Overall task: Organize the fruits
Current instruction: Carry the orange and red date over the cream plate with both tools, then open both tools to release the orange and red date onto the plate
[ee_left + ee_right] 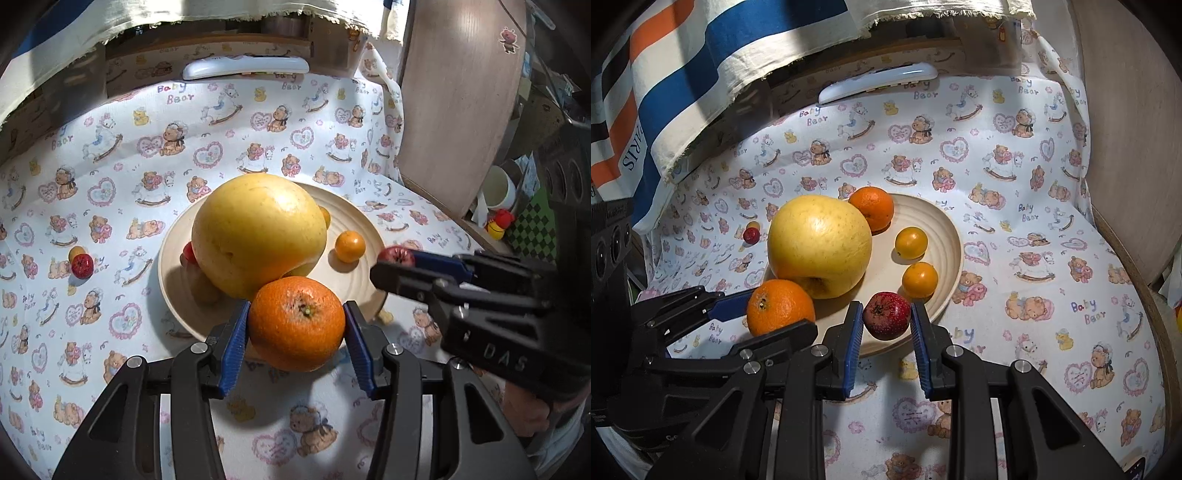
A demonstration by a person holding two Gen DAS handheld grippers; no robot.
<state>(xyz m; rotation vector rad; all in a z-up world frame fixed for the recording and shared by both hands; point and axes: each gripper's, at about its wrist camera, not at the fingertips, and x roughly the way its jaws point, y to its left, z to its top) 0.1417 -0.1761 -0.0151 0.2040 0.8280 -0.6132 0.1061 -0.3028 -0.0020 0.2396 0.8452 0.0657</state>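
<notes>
Blue pads of my left fingers (295, 325) clamp an orange (297, 323) on both sides, held over the near rim of the wooden plate (354, 284), touching the big yellow pomelo (258, 234). My right fingers (886, 317) are closed on a small dark-red fruit (886, 314) above the plate's near edge. Two small yellow-orange citrus (911, 242) and another orange (871, 207) lie on the plate. One small red fruit (82, 265) sits off-plate on the bear-print cloth (110, 184), half hiding a yellowish one behind. Pomelo hides a red fruit; type unclear. Both grippers tilt downward, side by side.
</notes>
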